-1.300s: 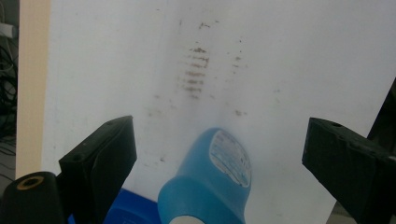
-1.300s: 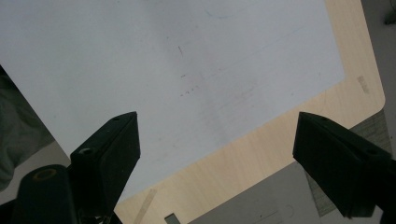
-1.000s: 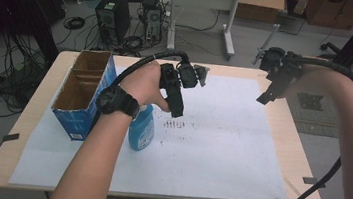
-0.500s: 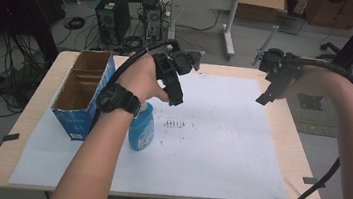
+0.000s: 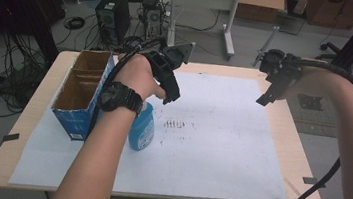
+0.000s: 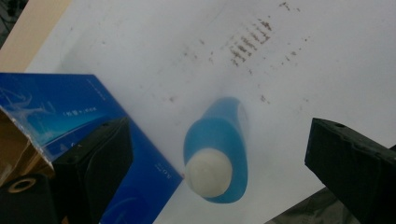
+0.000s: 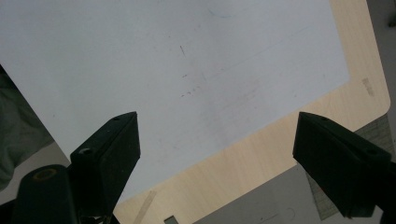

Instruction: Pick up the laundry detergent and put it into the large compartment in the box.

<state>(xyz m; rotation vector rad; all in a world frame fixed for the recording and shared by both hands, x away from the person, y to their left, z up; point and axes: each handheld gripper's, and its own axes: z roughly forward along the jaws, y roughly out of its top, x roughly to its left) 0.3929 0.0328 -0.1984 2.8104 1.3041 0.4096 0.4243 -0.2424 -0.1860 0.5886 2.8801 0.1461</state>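
Left gripper (image 5: 169, 81) held above the blue bottle (image 5: 142, 127), which stands upright on the white sheet (image 5: 219, 149) near the table's (image 5: 298, 158) left edge, just beside the blue cardboard box (image 5: 81, 96); whether bottle and box touch we cannot tell from these angles. In the left gripper view we look straight down on the bottle (image 6: 218, 150): its white cap (image 6: 208, 174) lies between the two fingers (image 6: 100, 163), which stand wide apart and clear of it. The box's blue side (image 6: 84, 121) sits at the left of that view, partly behind one finger. A patch of dark smudges (image 5: 176, 124) marks the sheet just to the right of the bottle.

Right gripper (image 5: 271, 87) held in the air over the table's far right corner, well apart from the bottle. In the right gripper view its fingers (image 7: 112, 149) are likewise spread wide with nothing between them, above the sheet's edge (image 7: 196, 93) and the bare wooden table (image 7: 261, 158).
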